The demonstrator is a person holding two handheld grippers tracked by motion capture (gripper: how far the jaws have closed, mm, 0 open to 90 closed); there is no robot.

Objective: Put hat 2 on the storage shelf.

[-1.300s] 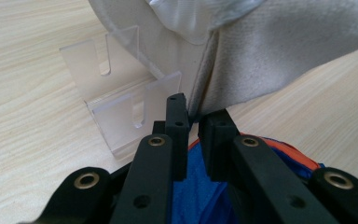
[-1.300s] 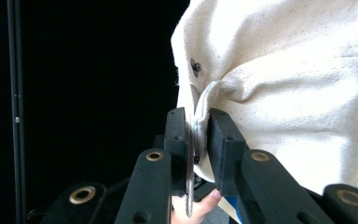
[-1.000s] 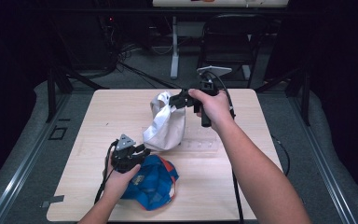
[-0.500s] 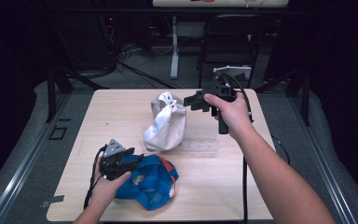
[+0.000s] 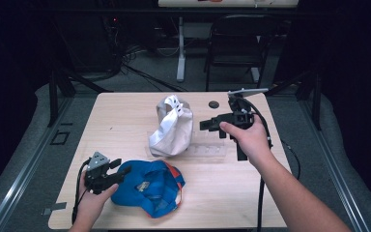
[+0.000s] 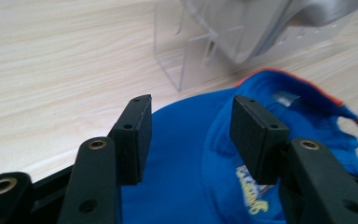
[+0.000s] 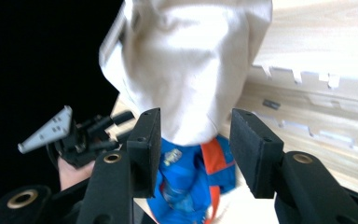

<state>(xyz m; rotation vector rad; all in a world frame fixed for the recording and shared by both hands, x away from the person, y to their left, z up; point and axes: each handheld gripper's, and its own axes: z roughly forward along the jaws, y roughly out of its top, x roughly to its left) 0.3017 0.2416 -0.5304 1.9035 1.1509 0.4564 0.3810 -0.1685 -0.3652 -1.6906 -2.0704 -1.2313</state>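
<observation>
We saw the wooden table [image 5: 125,121] first, the biggest thing, filling the middle of the high view. On it, at the lower middle, lay the blue cap [image 5: 149,186], flat and upside down. Just above it, in the center, the white cap [image 5: 171,128] sat draped on the clear stand [image 5: 207,151]. A small dark disc [image 5: 213,104] lay near the table's top edge.

Our left gripper [image 5: 115,175] was at the lower left, right beside the blue cap. Its 2 jaws had just been opening and stood spread, with nothing pinched; in the left gripper view the blue cap [image 6: 186,154] lay under them, not squeezed. Our right gripper [image 5: 207,124] was at the middle right, pointing at the white cap but apart from it. Its jaws had just been opening too, and they were spread and empty, with the white cap [image 7: 191,70] ahead of them.

We thought both caps had been let go. To do the next pick well, we should slide 1 jaw under the blue cap's edge, pinch only the cloth, lift slowly, and not bump the stand.
</observation>
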